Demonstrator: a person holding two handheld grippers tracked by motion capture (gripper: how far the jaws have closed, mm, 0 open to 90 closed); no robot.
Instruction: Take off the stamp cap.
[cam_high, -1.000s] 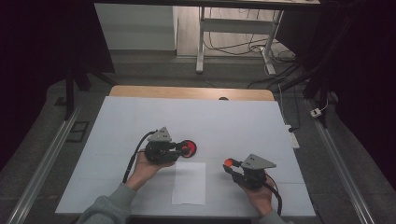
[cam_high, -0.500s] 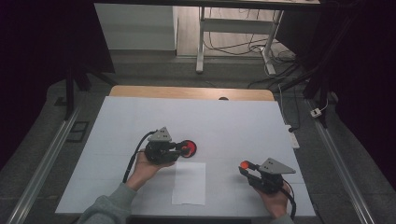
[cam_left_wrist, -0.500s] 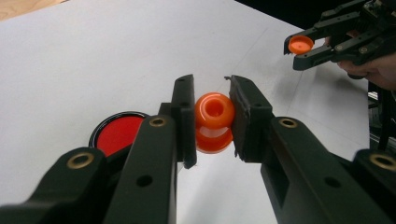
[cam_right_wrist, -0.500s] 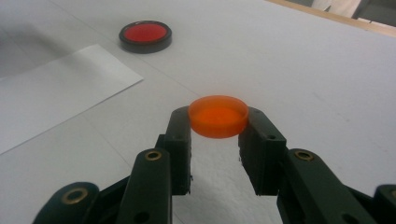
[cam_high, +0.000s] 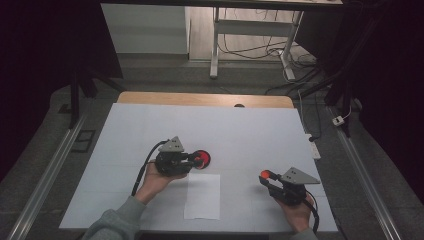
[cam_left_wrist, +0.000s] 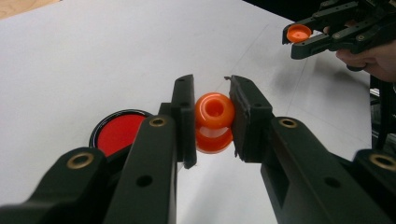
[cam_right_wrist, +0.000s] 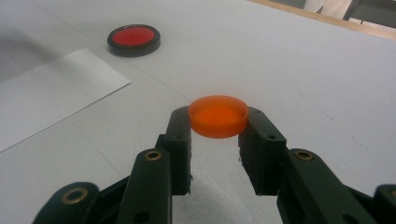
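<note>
My left gripper (cam_left_wrist: 212, 122) is shut on a small orange spool-shaped piece (cam_left_wrist: 214, 111) with a hole in its top, held just above the table. In the high view the left gripper (cam_high: 198, 160) sits left of centre, its tips over a round red pad in a black case (cam_high: 204, 156). That red pad (cam_left_wrist: 122, 132) lies just left of the jaws. My right gripper (cam_right_wrist: 218, 128) is shut on a flat orange cap (cam_right_wrist: 218, 114). In the high view the right gripper (cam_high: 265, 179) holds the cap (cam_high: 265, 174) at the front right.
A white paper sheet (cam_high: 202, 195) lies near the front edge between the two hands. The white table cover (cam_high: 235, 130) stretches back to a wooden edge (cam_high: 200, 99). From the right gripper view the red pad (cam_right_wrist: 134, 37) lies far left, beyond the paper (cam_right_wrist: 46, 93).
My right gripper has moved to the right with the orange cap, away from the paper and the left gripper. The left hand has stayed in place.
</note>
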